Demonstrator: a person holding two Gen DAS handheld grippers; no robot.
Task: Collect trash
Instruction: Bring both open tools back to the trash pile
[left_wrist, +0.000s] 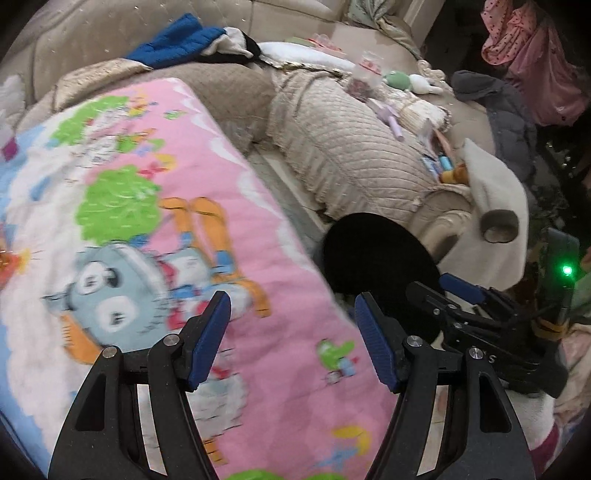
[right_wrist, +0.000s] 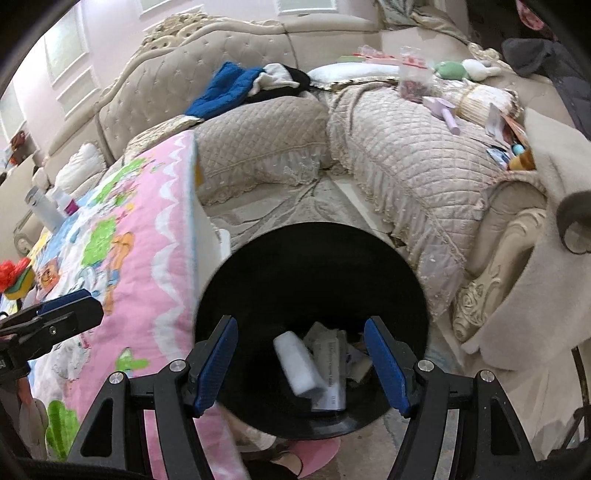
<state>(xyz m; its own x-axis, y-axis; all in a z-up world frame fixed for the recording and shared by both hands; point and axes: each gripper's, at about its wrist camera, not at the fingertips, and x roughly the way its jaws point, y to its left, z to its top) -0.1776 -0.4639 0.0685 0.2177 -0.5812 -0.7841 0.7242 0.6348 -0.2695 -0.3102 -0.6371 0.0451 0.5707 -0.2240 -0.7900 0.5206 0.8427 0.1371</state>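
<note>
Right claw (right_wrist: 301, 363) released, empty over round black bin (right_wrist: 258, 280); white wrapper (right_wrist: 299, 363) inside. Risk: clipping bin rim on retreat.

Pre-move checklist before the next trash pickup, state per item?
1. Right tongs empty: ok, jaws open, nothing between them.
2. Left tongs empty: ok, open over the pink cartoon-print quilt.
3. Round black trash bin reachable: ok, right tongs are directly above its opening.
4. Last drop landed: ok, a white rolled wad and grey crumpled packaging lie inside the bin.
5. Next trash target chosen: cannot tell; loose papers and wrappers lie on the beige quilted sofa cushion, unclear which are trash.
6. Tongs clear of each other: ok, they are apart.
</note>
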